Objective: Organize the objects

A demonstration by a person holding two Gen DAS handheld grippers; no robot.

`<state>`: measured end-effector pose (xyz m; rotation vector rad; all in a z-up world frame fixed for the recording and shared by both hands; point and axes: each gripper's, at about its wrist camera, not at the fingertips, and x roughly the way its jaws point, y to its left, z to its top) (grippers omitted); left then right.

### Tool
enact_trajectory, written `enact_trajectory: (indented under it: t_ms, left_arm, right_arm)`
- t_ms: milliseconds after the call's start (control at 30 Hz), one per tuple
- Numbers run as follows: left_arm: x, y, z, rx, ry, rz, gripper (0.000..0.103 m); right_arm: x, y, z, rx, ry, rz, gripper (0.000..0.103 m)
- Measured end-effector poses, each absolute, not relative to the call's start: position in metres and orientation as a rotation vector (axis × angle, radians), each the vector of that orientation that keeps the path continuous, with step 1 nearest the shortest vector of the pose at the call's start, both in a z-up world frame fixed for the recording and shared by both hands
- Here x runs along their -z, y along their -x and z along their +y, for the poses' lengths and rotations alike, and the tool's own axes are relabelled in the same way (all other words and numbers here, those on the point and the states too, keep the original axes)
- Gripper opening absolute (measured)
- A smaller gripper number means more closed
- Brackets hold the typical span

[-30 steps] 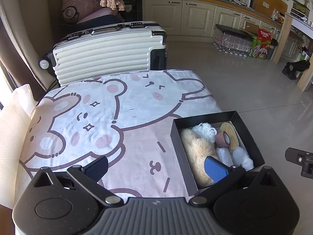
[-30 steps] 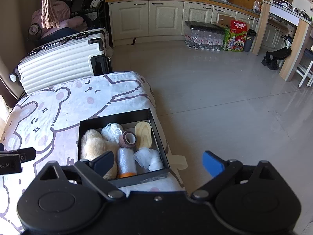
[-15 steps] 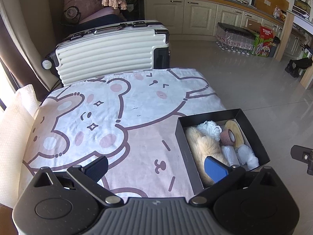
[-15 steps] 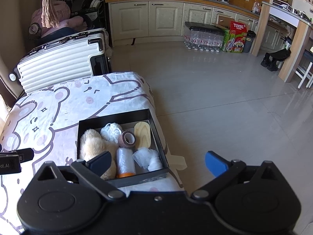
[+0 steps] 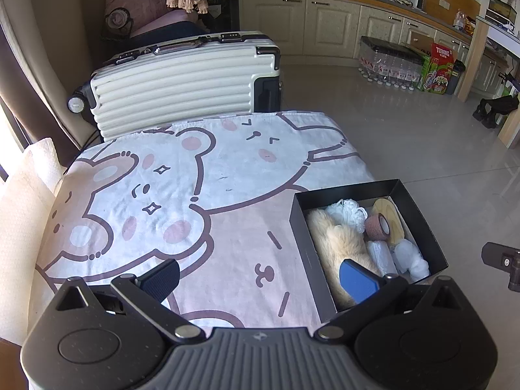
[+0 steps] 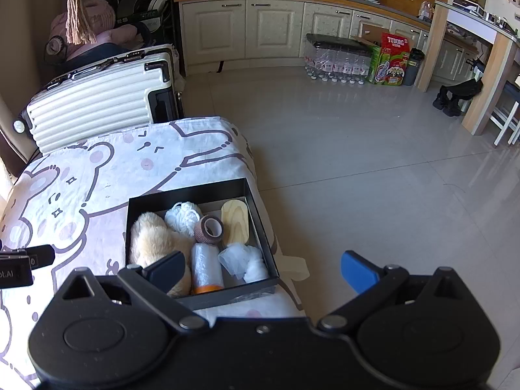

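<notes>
A black open box (image 5: 297, 227) (image 6: 185, 194) sits at the right edge of a table covered with a bear-print cloth (image 5: 195, 195) (image 6: 81, 178). In the box lie a beige plush toy (image 5: 334, 240) (image 6: 149, 240), a white yarn ball (image 6: 182, 217), a brown tape roll (image 6: 209, 229), a wooden oval piece (image 6: 234, 224), a plastic-wrapped roll (image 6: 206, 268) and white mesh puffs (image 6: 247, 260). My left gripper (image 5: 258, 274) is open and empty above the cloth's near edge. My right gripper (image 6: 263, 268) is open and empty above the box's near right corner.
A white ribbed suitcase (image 5: 182, 81) (image 6: 94, 100) lies behind the table. A white towel (image 5: 22, 201) hangs at the table's left side. Tiled floor (image 6: 357, 162) spreads to the right, with kitchen cabinets (image 6: 260, 29), bottled water packs (image 6: 338, 61) and a wooden table leg (image 6: 487, 81) beyond.
Both grippers have drawn back and up a little from the table; the box looks slightly farther away. Both stay open and empty. Nothing in the box has moved.
</notes>
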<state>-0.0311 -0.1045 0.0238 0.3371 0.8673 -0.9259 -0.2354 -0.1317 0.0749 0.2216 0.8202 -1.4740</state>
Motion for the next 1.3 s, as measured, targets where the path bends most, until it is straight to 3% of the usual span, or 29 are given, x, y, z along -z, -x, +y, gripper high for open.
enact_trajectory:
  t_ms: [1300]
  left_arm:
    - [-0.0195,0.0337,-0.1094,0.935,-0.355,0.870,0.103]
  right_arm:
    - [-0.0717,0.2362,-0.1328,1.473,-0.219,0.826,0.103]
